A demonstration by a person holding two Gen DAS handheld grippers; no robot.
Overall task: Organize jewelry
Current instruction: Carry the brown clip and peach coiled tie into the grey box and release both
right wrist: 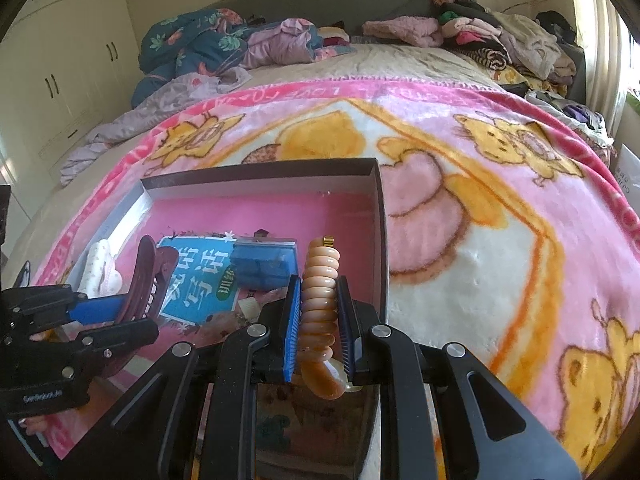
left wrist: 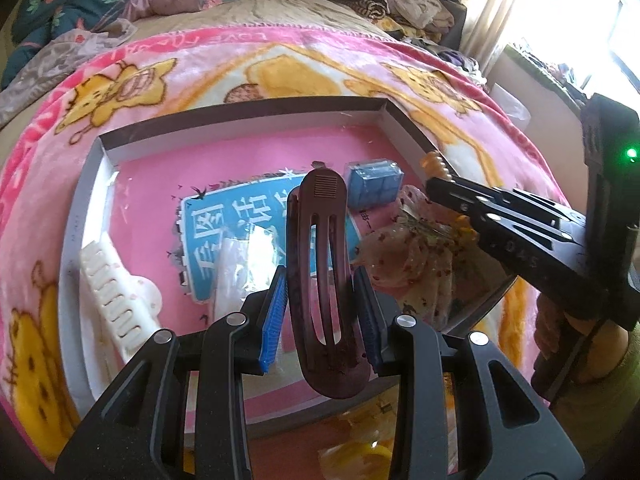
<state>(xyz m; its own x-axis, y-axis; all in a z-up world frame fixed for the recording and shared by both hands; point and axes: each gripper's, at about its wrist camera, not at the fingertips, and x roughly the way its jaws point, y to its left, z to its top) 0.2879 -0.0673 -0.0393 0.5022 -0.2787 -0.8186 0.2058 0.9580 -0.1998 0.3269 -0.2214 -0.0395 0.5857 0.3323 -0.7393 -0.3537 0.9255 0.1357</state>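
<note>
You're in a home bedroom: a bed [right wrist: 400, 68] with a pink cartoon blanket [right wrist: 500, 208], piled clothes [right wrist: 500, 44], wardrobe doors [right wrist: 60, 72] and a curtained window [left wrist: 624, 20].

Right gripper [right wrist: 318, 322] clamps what looks like a coiled hair tie [right wrist: 319, 300] above box [right wrist: 380, 216]

You have one dark brown hair clip [left wrist: 320, 264], one orange spiral hair tie [right wrist: 320, 300], one white comb clip [left wrist: 120, 300] by the tray's [left wrist: 248, 120] left edge, one blue box [left wrist: 372, 182], one floral scrunchie [left wrist: 416, 256] and one blue card [left wrist: 224, 232].
</note>
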